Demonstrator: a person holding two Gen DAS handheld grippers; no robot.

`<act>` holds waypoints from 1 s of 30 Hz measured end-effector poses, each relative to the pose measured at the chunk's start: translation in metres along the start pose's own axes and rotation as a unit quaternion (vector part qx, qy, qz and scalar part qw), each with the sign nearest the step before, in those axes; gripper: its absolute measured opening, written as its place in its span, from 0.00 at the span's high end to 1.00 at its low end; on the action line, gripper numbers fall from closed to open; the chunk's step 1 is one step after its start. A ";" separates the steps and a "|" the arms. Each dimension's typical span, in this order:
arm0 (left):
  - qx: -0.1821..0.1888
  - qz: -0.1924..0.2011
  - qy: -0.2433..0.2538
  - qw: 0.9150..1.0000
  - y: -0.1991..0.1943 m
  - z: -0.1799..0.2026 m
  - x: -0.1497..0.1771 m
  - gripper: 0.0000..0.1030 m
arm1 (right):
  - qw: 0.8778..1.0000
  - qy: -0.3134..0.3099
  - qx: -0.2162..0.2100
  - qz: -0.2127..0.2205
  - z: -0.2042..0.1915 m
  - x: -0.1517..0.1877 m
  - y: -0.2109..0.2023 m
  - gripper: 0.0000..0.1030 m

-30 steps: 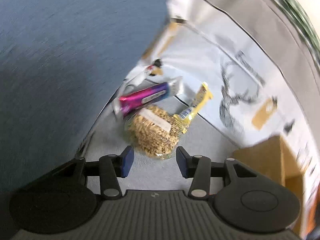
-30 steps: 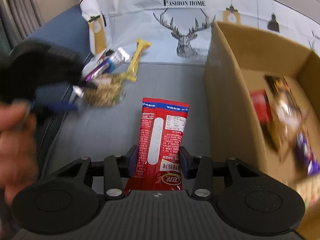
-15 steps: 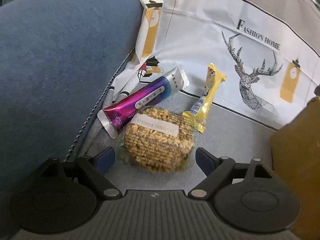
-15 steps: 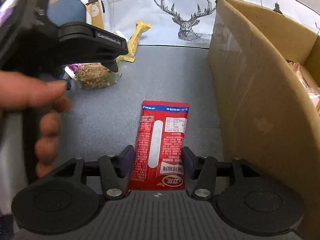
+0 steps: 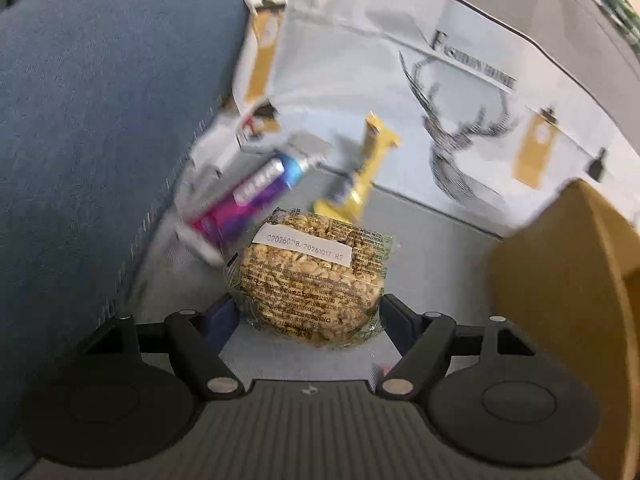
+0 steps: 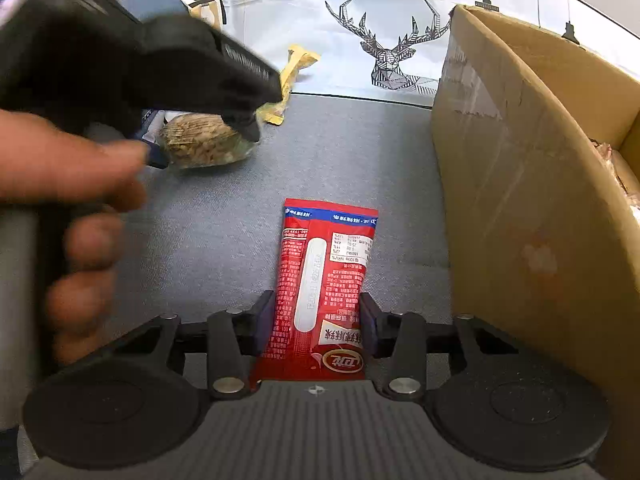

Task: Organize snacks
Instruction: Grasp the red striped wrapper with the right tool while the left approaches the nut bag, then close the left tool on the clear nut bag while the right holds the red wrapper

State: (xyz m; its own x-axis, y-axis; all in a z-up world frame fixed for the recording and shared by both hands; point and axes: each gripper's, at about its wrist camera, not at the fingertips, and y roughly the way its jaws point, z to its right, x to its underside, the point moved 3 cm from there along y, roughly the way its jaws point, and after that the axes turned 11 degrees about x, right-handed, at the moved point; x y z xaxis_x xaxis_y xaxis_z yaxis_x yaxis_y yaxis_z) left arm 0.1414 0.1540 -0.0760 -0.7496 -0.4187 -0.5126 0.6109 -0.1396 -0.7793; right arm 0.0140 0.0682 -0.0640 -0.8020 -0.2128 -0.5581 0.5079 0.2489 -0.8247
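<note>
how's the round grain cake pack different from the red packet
The grain cake pack is round and clear, its brown puffed grains showing; the red packet is a long, flat, opaque rectangle. The cake pack sits near the purple and yellow wrappers by the cushion; the red packet lies alone beside the cardboard box. Both lie on the grey seat, each between a gripper's fingers: left gripper, right gripper.
</note>
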 end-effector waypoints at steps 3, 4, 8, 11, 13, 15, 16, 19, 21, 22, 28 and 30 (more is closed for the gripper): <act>0.013 -0.032 0.004 0.999 -0.012 0.001 0.016 0.21 | 1.000 0.001 -0.001 -0.002 0.002 -0.001 -0.002 0.56; 0.008 -0.043 0.002 0.999 -0.015 -0.001 0.021 0.21 | 1.000 0.003 0.000 -0.004 0.002 -0.002 -0.003 0.56; -0.020 -0.092 -0.016 0.995 -0.027 -0.007 0.025 0.19 | 1.000 0.002 -0.011 -0.023 0.005 -0.004 -0.001 0.56; -0.010 -0.078 -0.019 0.997 -0.044 -0.008 0.013 0.15 | 0.999 0.005 -0.010 -0.031 0.005 -0.001 -0.001 0.55; 0.009 -0.069 -0.029 0.997 -0.045 -0.008 0.015 0.10 | 0.999 0.007 -0.012 -0.033 0.004 -0.002 -0.002 0.55; 0.017 -0.065 -0.012 0.998 -0.037 -0.006 0.022 0.08 | 0.999 0.010 -0.014 -0.036 0.005 -0.002 -0.002 0.55; 0.004 -0.069 -0.004 0.998 -0.032 -0.007 0.024 0.08 | 0.999 0.010 -0.013 -0.035 0.006 -0.003 -0.001 0.55; -0.006 -0.086 0.014 0.996 -0.018 -0.001 0.018 0.08 | 0.999 0.001 -0.012 -0.032 0.008 -0.003 0.002 0.55; 0.002 -0.082 0.018 0.996 -0.013 0.000 0.018 0.05 | 0.999 0.003 -0.014 -0.033 0.008 -0.004 0.002 0.55; -0.003 -0.088 0.021 0.996 -0.009 0.000 0.021 0.04 | 0.999 0.005 -0.014 -0.035 0.008 -0.005 0.003 0.54; -0.017 -0.095 0.024 0.995 0.000 -0.004 0.025 0.04 | 0.999 0.008 -0.015 -0.038 0.008 -0.004 0.003 0.53; -0.017 -0.095 0.025 0.995 0.001 -0.004 0.025 0.04 | 0.999 0.004 -0.015 -0.037 0.008 -0.003 0.002 0.53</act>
State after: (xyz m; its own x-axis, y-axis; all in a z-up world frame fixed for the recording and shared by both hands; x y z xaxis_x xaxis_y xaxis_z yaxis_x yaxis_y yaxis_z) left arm 0.1220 0.1475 -0.0911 -0.8630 -0.3425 -0.3714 0.4486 -0.1812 -0.8752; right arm 0.0198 0.0616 -0.0651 -0.8395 -0.2250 -0.4947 0.4370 0.2615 -0.8606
